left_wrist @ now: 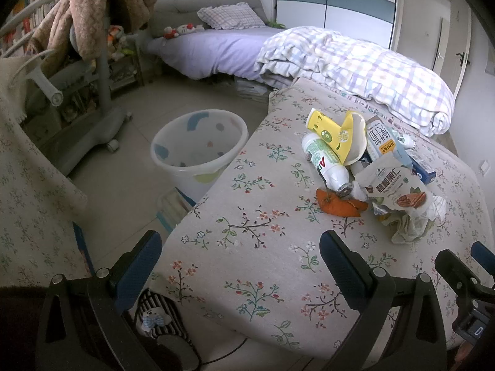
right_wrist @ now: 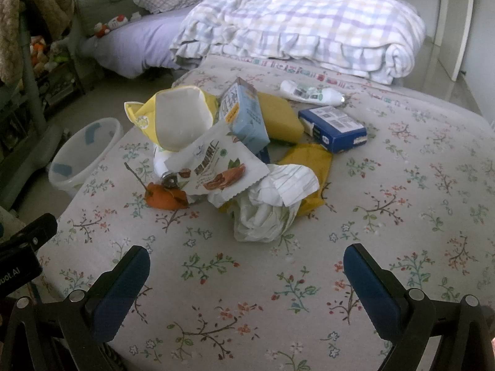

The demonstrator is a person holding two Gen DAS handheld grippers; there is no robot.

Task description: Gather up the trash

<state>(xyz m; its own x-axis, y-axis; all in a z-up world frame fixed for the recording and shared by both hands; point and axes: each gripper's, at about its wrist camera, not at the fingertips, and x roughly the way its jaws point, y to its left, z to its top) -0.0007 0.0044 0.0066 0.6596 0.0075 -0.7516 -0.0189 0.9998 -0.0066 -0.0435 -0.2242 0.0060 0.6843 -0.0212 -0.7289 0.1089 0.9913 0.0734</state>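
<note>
A heap of trash lies on the floral tablecloth: a yellow-and-white paper cup, a pale blue milk carton, a white nut pouch, orange peel, crumpled white wrapping, a dark blue box and a white bottle. The same cup, pouch and peel appear in the left wrist view. A translucent white bin stands on the floor left of the table. My left gripper and right gripper both hover open and empty, short of the heap.
A bed with a checked quilt lies right behind the table. A grey chair stand draped with a brown blanket stands left of the bin. A striped slipper and a cable lie on the floor below the table's edge.
</note>
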